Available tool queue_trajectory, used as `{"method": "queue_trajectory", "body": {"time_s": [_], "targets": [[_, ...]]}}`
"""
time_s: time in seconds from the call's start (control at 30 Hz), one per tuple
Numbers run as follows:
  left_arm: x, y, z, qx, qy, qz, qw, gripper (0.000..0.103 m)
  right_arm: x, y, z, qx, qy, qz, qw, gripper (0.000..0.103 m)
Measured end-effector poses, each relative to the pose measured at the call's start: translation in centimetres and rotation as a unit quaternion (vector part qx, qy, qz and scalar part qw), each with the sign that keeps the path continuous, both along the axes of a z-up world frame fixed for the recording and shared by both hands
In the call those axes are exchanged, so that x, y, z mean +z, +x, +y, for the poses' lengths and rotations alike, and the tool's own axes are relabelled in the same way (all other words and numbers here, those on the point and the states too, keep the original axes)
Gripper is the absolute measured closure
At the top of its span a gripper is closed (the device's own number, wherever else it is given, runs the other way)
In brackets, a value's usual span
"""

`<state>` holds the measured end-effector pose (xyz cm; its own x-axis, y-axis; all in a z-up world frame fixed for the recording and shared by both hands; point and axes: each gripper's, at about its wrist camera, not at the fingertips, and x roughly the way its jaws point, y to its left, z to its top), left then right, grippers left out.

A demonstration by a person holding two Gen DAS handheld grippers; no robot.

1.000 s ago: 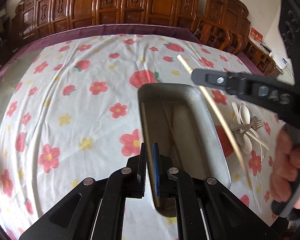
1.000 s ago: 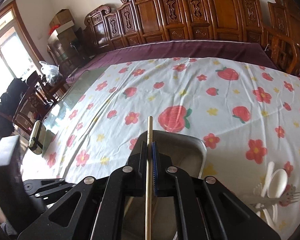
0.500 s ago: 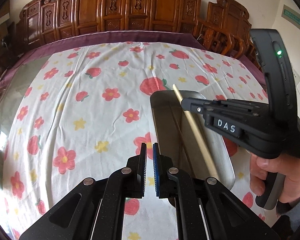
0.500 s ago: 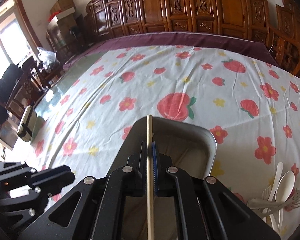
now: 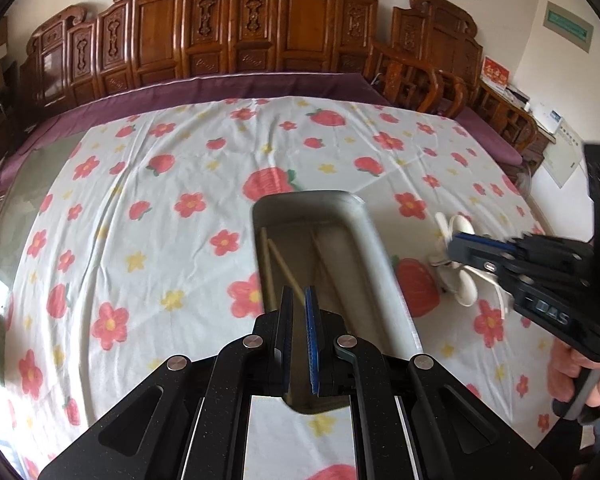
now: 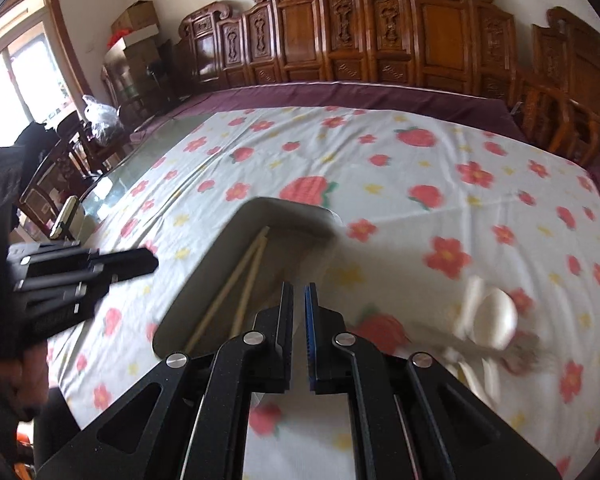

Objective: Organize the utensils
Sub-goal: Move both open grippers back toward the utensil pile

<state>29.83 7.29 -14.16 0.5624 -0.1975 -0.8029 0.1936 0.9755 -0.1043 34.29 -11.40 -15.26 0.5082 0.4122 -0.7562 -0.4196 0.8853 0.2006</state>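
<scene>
The chopsticks [image 5: 278,264] lie lengthwise in the tray [image 5: 374,240], ends toward its far wall at 12 o'clock, so long sticks run with the tray's long side and leave room beside them; in the right wrist view the chopsticks [image 6: 236,280] cross slightly near their far ends. The tray [image 6: 204,276] sits on the flowered cloth [image 5: 140,208] of the tabletop, just ahead of both cameras. At about 3 o'clock from the tray, apart from it on the cloth, lies a loose heap of white spoons [image 5: 460,248] with a fork [image 6: 516,350] across them, blurred in the right view; these look like the items left to sort. The right gripper [image 6: 299,312] points past the tray's right rim toward that heap at 2 o'clock, jaws a narrow gap apart and holding nothing. Seen from the left, the right gripper [image 5: 466,245] reaches in low from 3 o'clock, its tip over the spoons. The left gripper [image 5: 298,320] hovers level over the tray's near end, jaws likewise slightly parted and empty, probably waiting out of the way.
</scene>
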Motion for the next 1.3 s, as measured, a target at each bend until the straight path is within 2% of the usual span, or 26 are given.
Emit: {"method": "queue_trajectory", "body": {"time_s": [0.3,0.43,0.57,0.67,0.7,0.83,1.07,1.23,1.3], "targets": [[0.7,-1.8,-4.2,-0.025,0.004,0.0,0.9997,0.097,0.8,-6.2,-8.4,-0.042,-0.027,-0.017,0.999,0.096],[1.0,-2.9,-5.9,-0.037,0.005,-0.002,0.9993,0.087,0.6,-8.0,-10.8,-0.05,-0.032,-0.016,0.998,0.096],[1.2,-3.8,-7.8,-0.051,0.01,-0.003,0.9986,0.085,0.1,-9.1,-12.3,-0.056,-0.04,-0.012,0.998,0.096],[1.2,-4.4,-8.8,-0.058,0.012,-0.004,0.9982,0.078,-0.4,-9.6,-12.9,-0.057,-0.046,-0.01,0.997,0.096],[1.1,-4.5,-9.2,-0.061,0.013,-0.004,0.998,0.077,-0.6,-9.7,-13.3,-0.06,-0.045,-0.007,0.997,0.096],[0.6,-4.9,-10.6,-0.069,0.016,0.001,0.9975,0.07,-1.5,-9.5,-14.2,-0.075,-0.038,-0.002,0.996,0.079],[-0.9,-4.7,-11.9,-0.072,0.018,0.016,0.9971,0.069,-3.4,-7.9,-15.0,-0.086,-0.028,0.017,0.996,0.078],[-1.5,-4.8,-12.1,-0.072,0.02,0.021,0.997,0.069,-4.2,-4.8,-14.7,-0.094,-0.012,0.025,0.995,0.078],[-1.5,-4.8,-12.0,-0.07,0.02,0.02,0.9971,0.061,-4.8,-3.4,-14.3,-0.096,-0.005,0.034,0.995,0.078]]}}
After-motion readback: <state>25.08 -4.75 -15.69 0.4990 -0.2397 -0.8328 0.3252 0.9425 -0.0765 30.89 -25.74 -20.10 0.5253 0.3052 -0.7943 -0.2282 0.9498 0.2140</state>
